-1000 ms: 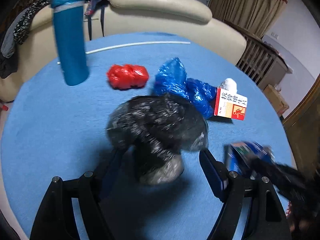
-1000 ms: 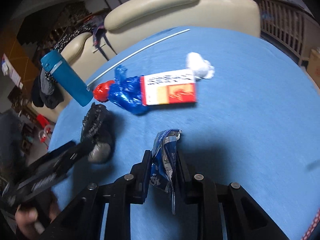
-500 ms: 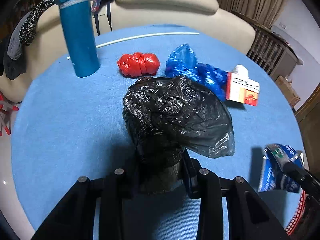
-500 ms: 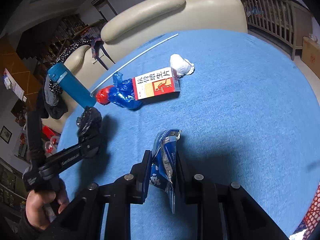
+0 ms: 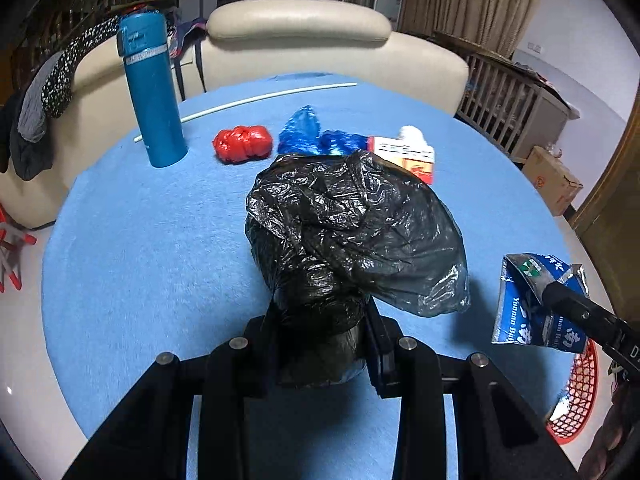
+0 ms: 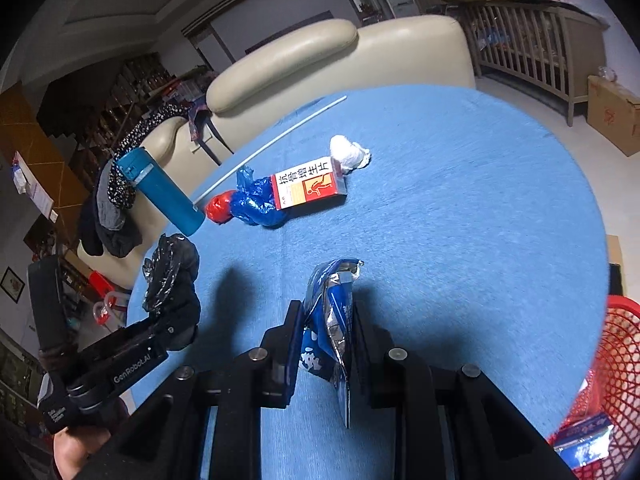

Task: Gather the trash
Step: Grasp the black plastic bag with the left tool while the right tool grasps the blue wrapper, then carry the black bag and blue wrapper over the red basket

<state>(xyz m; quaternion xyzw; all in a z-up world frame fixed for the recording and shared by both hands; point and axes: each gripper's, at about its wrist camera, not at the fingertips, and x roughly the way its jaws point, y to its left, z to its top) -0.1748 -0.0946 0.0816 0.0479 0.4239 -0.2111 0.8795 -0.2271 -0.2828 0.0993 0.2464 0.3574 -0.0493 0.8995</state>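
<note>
Carry step in hand. Left gripper (image 5: pixel 320 334) jaws clamped on black plastic bag (image 5: pixel 352 232), lifted off blue surface (image 5: pixel 140 240). Right gripper (image 6: pixel 326 344) jaws pinched on blue foil wrapper (image 6: pixel 328 320). Next, likely: swing both right over red mesh basket (image 6: pixel 612 368) at near right edge, release. Red wad (image 5: pixel 242 144), blue bag (image 5: pixel 312 136), medicine box (image 6: pixel 310 188) left far.

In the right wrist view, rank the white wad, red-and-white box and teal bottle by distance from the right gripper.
1. Red-and-white box, ahead, mid-table.
2. White wad, just behind the box.
3. Teal bottle, far left edge; nearly level with the wad, hard to call.
</note>
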